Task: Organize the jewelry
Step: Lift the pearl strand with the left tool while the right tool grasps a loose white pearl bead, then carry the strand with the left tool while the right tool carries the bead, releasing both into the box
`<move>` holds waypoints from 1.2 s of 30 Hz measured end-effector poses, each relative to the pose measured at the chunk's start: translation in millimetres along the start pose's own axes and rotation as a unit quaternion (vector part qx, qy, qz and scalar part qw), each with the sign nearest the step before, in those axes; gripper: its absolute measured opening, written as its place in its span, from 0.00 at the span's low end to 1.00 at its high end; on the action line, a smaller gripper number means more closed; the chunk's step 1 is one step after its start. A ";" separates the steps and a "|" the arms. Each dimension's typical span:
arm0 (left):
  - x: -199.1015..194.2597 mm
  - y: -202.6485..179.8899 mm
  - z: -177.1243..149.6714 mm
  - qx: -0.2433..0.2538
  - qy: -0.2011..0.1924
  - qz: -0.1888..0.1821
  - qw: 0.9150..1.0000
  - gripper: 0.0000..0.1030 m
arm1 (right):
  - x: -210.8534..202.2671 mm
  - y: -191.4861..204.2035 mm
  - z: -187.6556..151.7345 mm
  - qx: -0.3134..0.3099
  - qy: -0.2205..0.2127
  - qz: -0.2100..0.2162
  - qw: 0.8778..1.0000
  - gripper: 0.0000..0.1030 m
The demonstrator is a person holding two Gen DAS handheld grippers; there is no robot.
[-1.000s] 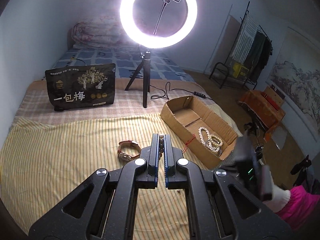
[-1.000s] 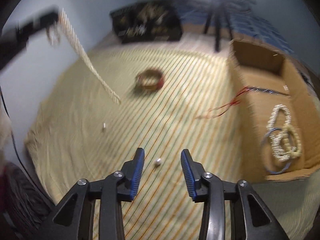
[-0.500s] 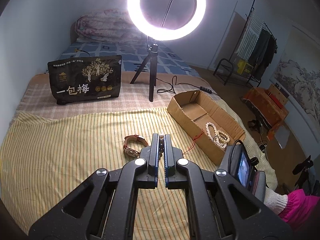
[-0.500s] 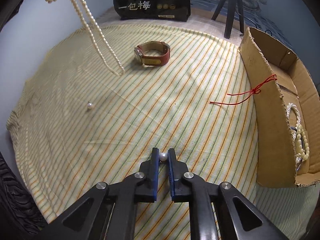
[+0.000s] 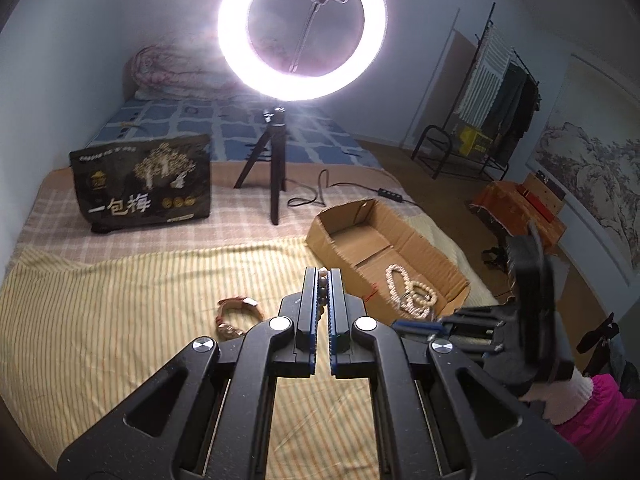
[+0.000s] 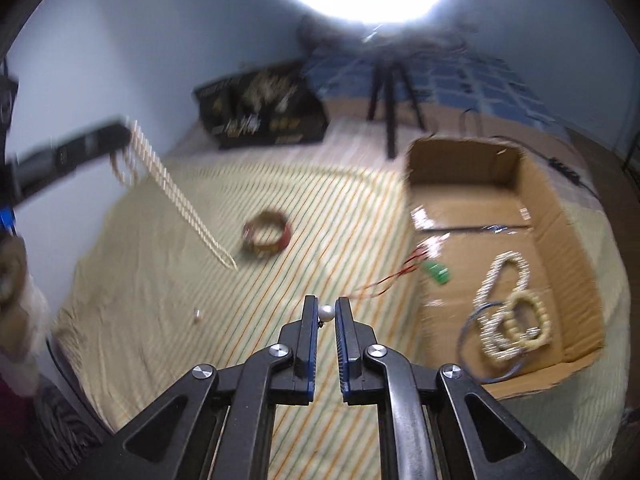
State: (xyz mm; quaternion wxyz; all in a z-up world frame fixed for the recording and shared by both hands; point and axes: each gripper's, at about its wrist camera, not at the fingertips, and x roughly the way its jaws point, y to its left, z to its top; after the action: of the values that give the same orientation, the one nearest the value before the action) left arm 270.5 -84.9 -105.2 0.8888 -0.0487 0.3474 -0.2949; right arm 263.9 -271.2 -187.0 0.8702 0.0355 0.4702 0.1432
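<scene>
pearl [image 6: 326, 313] sits pinched at the right gripper [image 6: 325, 312] fingertips, above the striped cloth [image 6: 160, 280]. left gripper [image 5: 322, 280] clamps a bead necklace [image 6: 176, 200], seemingly hanging lengthwise downward, blurred. beyond, watch [image 6: 266, 232]; bracelets in the cardboard box [image 6: 560, 208].

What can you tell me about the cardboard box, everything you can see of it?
The cardboard box is a shallow, open-topped tray of plain brown corrugated card with rough-cut walls. It lies flat on the bed at the striped cloth's right edge. Inside, at the near end, lie bead strands and a blue loop. A red string trails beside it.
</scene>
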 end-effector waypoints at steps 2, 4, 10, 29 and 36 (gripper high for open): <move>3.5 -6.5 4.0 0.002 -0.002 -0.006 1.000 0.01 | -9.6 -13.0 7.5 0.016 -0.015 -0.005 1.000 0.06; 7.3 -13.1 8.0 0.002 -0.003 -0.012 1.000 0.01 | -16.4 -23.2 12.0 0.030 -0.025 -0.010 0.999 0.06; 22.2 -34.3 24.4 0.017 -0.010 -0.023 1.000 0.01 | -29.9 -51.4 21.1 0.063 -0.047 -0.020 0.997 0.06; 87.3 -92.5 84.0 0.057 -0.017 -0.045 0.997 0.01 | -38.0 -107.1 21.7 0.124 -0.062 -0.037 0.990 0.06; 120.7 -98.0 84.2 0.059 0.003 -0.031 0.998 0.01 | -33.9 -112.1 21.0 0.132 -0.060 -0.032 0.989 0.06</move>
State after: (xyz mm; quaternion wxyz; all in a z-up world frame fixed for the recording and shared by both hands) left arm 347.4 -242.7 -84.2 0.8795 -0.0056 0.3302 -0.3426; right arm 288.0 -386.5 -170.0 0.8887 0.1436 0.4326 0.0496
